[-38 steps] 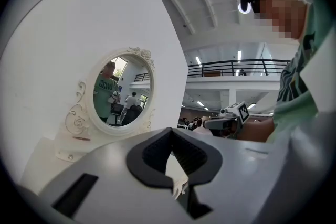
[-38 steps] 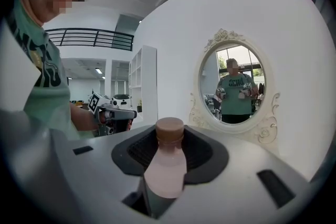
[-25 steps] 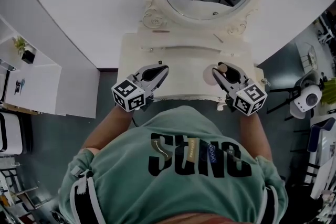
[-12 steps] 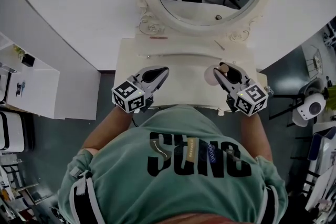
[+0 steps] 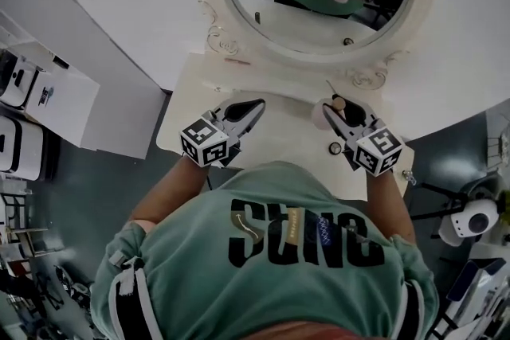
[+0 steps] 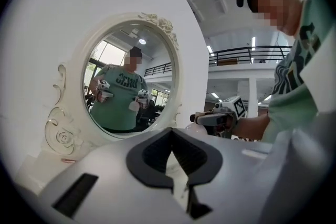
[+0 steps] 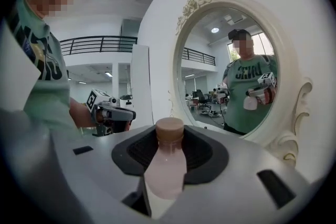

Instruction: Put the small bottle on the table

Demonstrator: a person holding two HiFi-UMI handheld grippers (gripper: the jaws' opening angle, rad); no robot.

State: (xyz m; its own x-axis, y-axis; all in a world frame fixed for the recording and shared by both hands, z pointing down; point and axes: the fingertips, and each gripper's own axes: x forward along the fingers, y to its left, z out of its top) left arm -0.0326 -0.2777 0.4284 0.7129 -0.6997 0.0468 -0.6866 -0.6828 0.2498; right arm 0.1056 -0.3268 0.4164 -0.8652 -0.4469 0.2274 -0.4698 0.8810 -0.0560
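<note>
The small bottle (image 7: 166,168) is pale pink with a tan cap. My right gripper (image 7: 169,145) is shut on it, cap pointing forward past the pads. In the head view the right gripper (image 5: 335,111) holds the bottle (image 5: 339,104) just above the right part of the white dressing table (image 5: 288,109). My left gripper (image 5: 253,109) hovers over the table's left part. In the left gripper view its pads (image 6: 157,152) meet at the tips with nothing between them.
An oval mirror in an ornate white frame (image 5: 213,34) stands at the back of the table and reflects the person and both grippers. A small round item (image 5: 335,148) lies near the right front edge. A thin pink item (image 5: 237,61) lies at the back left.
The head view has tilted up, so more of the mirror and its reflection of the grippers shows. Both grippers stay over the table; the bottle remains in the right one.
</note>
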